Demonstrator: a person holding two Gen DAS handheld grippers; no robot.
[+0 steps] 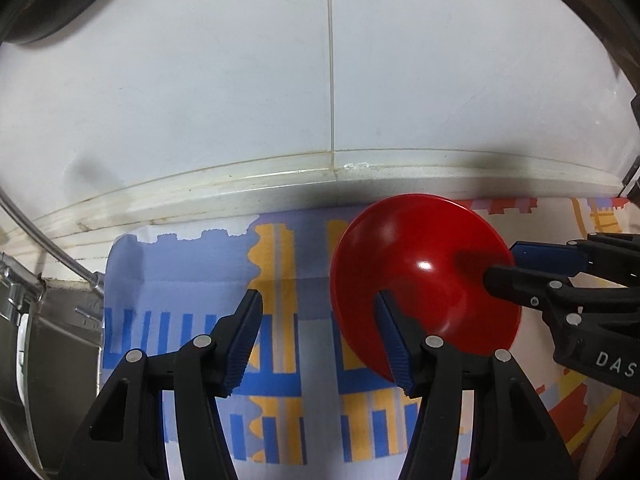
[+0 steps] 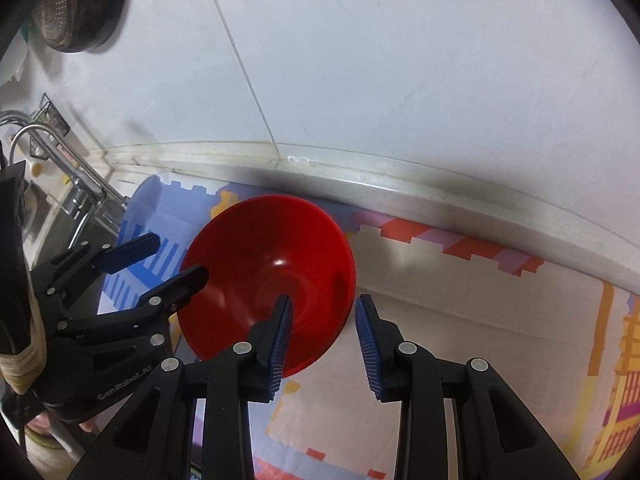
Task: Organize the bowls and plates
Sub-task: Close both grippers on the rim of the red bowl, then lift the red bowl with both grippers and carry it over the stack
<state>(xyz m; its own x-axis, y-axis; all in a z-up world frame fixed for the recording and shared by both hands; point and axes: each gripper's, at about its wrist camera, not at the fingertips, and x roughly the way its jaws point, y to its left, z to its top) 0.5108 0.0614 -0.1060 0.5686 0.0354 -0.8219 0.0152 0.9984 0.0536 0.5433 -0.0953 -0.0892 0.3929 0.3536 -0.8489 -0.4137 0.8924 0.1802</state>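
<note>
Red bowl (image 2: 276,280) sits on patterned mat (image 1: 276,360) near the wall; looks light, stiff, glossy-slick plastic, so pinch the thin rim; left gripper (image 1: 320,344) and right gripper (image 2: 322,344) both straddle opposite rims, jaws apart, not yet clamped.

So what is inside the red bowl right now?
The red bowl holds no food or dishes where its inside shows. One finger of each tool reaches in over its rim: the left tool and right tool. What lies under those fingers is covered.

A home kitchen — steel sink (image 1: 60,340) with faucet (image 2: 48,148), white tiled wall (image 1: 240,100), patterned counter mat (image 1: 180,280).
</note>
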